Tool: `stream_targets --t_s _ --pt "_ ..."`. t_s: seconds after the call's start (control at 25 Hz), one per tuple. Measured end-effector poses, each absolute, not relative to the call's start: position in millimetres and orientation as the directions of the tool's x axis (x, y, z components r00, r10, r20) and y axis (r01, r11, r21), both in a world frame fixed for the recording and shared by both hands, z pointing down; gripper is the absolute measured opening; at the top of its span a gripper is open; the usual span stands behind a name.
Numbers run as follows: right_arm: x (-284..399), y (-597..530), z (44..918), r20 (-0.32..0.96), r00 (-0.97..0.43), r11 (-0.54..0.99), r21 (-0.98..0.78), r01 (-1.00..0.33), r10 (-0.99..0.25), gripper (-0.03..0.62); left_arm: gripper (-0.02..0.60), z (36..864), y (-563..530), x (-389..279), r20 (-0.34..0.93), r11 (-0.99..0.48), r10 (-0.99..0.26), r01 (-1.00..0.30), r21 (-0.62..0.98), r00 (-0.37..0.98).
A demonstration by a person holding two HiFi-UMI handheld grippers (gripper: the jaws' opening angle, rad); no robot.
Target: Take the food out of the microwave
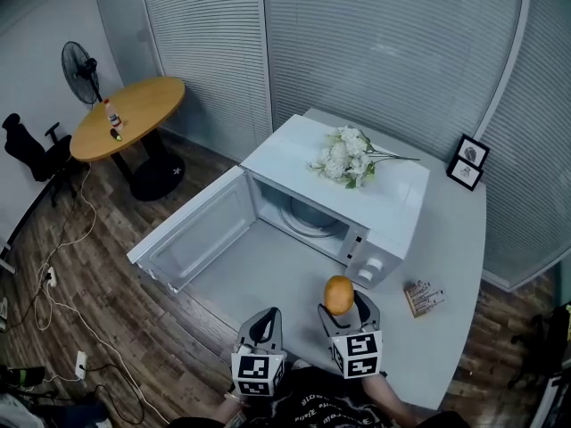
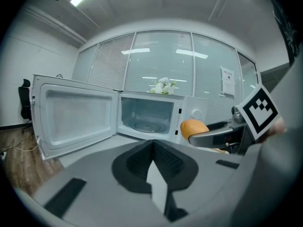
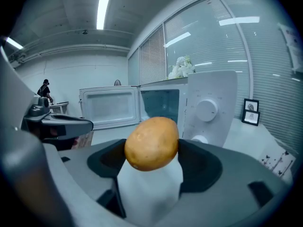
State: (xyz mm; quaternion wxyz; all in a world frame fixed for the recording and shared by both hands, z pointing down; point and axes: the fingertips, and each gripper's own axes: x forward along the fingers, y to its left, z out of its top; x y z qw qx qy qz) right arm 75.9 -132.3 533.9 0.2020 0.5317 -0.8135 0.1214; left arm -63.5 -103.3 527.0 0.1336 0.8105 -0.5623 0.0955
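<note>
- One round, golden-brown food item (image 3: 151,143) is clamped between the jaws of the right gripper (image 1: 341,308). It is outside the microwave (image 1: 285,145), just in front of its control panel.
- The microwave cavity shows only the turntable. The door (image 1: 192,239) stands wide open, evidently to give clear passage.
- The left gripper (image 2: 152,148) has its jaws pressed together on nothing. It sits in front of the microwave and is judged idle.
- The food is held above the table (image 1: 446,266) and not set down. Removal is judged nearly complete.

Round golden-brown food (image 3: 151,143) gripped in right gripper (image 1: 341,303), before white microwave (image 1: 284,150); door (image 1: 192,239) wide open.
</note>
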Motion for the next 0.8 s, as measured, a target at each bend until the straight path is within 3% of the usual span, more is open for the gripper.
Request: stream_targets --t_s 0.8 --pt "108 -103 540 0.409 -0.333 0.348 -0.040 -0.937 -0.850 0.347 0.008 524 -96 -39 0.288 -0.382 -0.875 -0.921 0.079 0.388"
